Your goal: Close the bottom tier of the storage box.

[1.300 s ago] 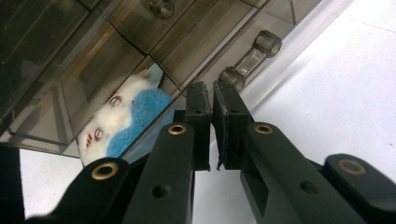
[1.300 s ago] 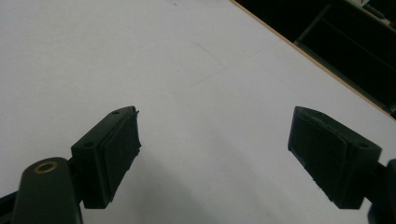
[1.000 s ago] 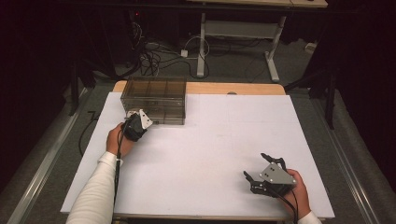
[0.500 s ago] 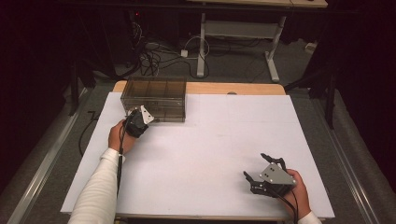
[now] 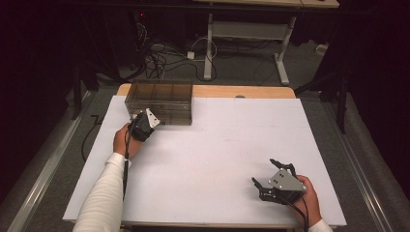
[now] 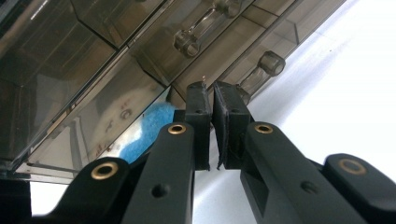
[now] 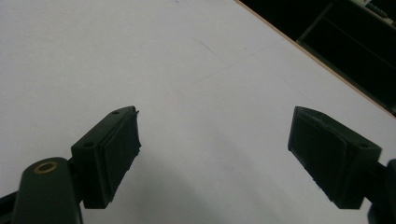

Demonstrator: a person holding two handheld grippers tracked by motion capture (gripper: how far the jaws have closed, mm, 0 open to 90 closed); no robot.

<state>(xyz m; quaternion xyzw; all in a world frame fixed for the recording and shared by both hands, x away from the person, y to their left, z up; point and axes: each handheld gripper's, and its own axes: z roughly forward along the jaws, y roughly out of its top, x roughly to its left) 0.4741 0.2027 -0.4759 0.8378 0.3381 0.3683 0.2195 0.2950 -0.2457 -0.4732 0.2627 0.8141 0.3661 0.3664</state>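
Note:
A smoky clear plastic drawer box point(image 5: 159, 99) stands at the back left of the white table sheet point(image 5: 217, 145). My left gripper point(image 5: 145, 123) is right at its front lower left, held by a hand in a white sleeve. In the left gripper view the black jaws point(image 6: 210, 91) stand together with only a sliver between them and nothing seen in it. They point at the drawer fronts point(image 6: 116, 56), just below a round clear handle point(image 6: 272, 63). A blue and white item point(image 6: 149, 128) lies inside the lowest drawer. My right gripper point(image 5: 263, 172) rests near the front right, jaws wide apart point(image 7: 215, 140) over bare sheet.
The table's wooden edge point(image 5: 241, 91) shows behind the sheet. Beyond it, cables point(image 5: 159, 58) lie on the dark floor and a desk frame point(image 5: 251, 34) stands further back. The sheet's right edge runs past a dark drop point(image 7: 355, 51) in the right gripper view.

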